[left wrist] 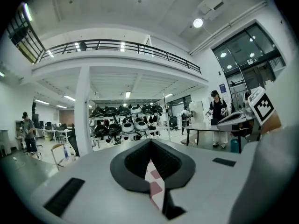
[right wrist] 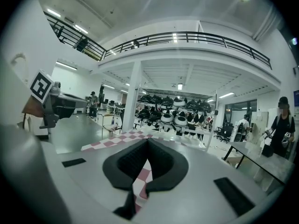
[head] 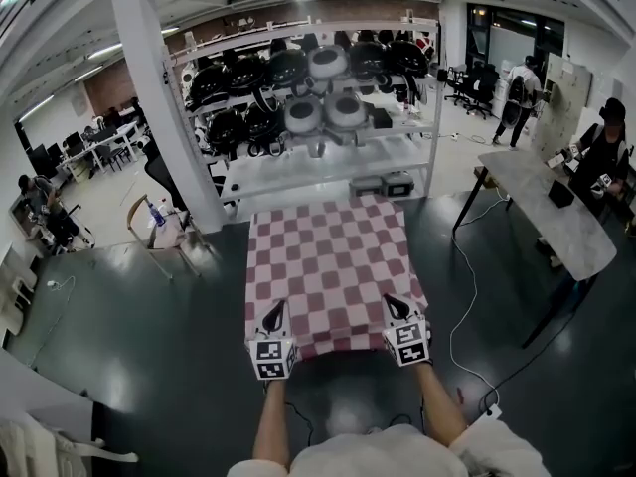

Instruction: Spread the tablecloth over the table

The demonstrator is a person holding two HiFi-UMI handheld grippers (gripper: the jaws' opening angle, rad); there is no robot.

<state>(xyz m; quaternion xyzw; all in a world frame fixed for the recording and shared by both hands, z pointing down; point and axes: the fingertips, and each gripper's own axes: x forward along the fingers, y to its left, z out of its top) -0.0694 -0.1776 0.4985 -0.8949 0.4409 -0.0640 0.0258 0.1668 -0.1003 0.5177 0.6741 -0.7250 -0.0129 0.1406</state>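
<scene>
A red-and-white checkered tablecloth (head: 333,261) lies spread flat in the middle of the head view, covering the table beneath it. My left gripper (head: 272,320) is shut on the cloth's near left corner. My right gripper (head: 399,309) is shut on the near right corner. In the left gripper view a strip of checkered cloth (left wrist: 154,186) is pinched between the black pads of the left gripper (left wrist: 151,160). The right gripper view shows the same, with cloth (right wrist: 139,183) clamped in the right gripper (right wrist: 147,158) and more of it stretching ahead (right wrist: 117,141).
Beyond the cloth's far edge stands a white shelf rack (head: 328,152) loaded with black and white helmets. A white pillar (head: 159,107) rises at the left, with a chair (head: 149,232) near it. A grey table (head: 556,212) with people stands on the right. A cable (head: 467,296) runs across the dark floor.
</scene>
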